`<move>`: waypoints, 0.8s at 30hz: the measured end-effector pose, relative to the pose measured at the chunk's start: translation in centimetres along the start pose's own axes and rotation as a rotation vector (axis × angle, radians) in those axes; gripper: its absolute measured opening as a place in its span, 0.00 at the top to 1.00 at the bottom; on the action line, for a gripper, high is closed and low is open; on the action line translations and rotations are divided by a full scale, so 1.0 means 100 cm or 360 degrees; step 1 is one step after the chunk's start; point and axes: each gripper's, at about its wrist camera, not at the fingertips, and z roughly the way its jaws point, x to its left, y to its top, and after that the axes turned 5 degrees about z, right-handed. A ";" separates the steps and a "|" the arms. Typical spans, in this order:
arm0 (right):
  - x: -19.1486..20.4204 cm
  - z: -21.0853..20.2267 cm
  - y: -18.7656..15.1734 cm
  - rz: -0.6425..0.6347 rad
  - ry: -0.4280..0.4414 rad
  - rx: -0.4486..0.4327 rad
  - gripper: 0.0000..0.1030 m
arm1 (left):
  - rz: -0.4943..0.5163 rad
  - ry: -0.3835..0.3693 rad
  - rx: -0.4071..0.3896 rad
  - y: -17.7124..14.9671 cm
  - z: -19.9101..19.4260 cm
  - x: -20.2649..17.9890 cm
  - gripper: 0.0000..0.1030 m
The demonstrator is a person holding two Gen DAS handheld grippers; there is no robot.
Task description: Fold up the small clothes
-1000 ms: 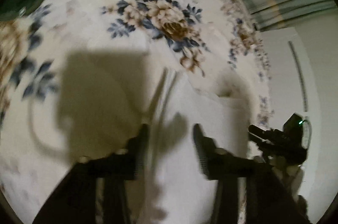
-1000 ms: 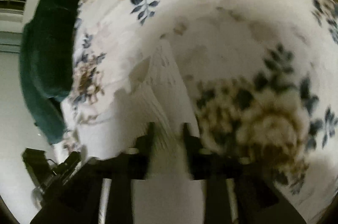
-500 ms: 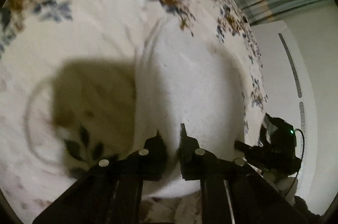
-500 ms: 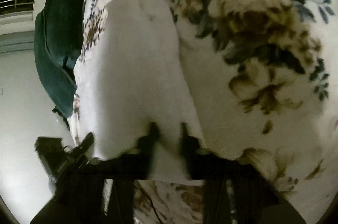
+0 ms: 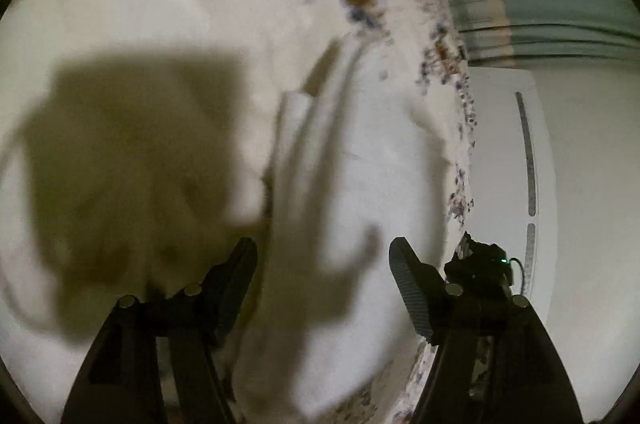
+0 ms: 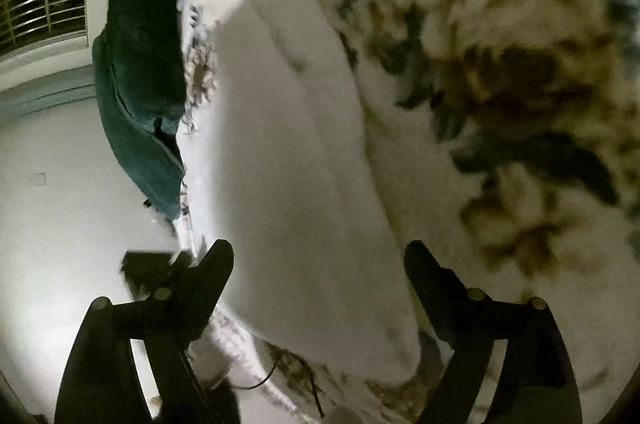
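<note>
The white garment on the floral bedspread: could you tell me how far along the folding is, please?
Done: the white garment lies on the floral bedspread as a narrow strip, with layered edges showing in the left wrist view. In hand: nothing; the left gripper and right gripper are both open above it. Left: probably another fold, though motion blur hides whether one is needed.

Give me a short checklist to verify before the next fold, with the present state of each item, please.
1. Left gripper open, free of cloth: ok.
2. Right gripper open, free of cloth: ok.
3. White garment lies on the floral bedspread: ok.
4. Garment edges aligned after the fold: cannot tell, pictures blurred.
5. Green pillow apart from the garment: ok.
</note>
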 end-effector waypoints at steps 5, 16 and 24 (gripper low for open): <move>-0.006 0.035 0.017 -0.0027 0.0143 0.0183 0.00 | 0.0025 -0.0106 0.0105 0.015 0.039 -0.002 0.35; 0.031 0.047 0.000 -0.0234 -0.0023 0.0069 0.50 | 0.0232 0.0000 -0.0042 0.018 0.029 -0.039 0.70; 0.072 0.014 -0.008 -0.0310 0.0005 -0.0097 0.54 | 0.0395 -0.0005 -0.0113 0.039 0.010 -0.089 0.70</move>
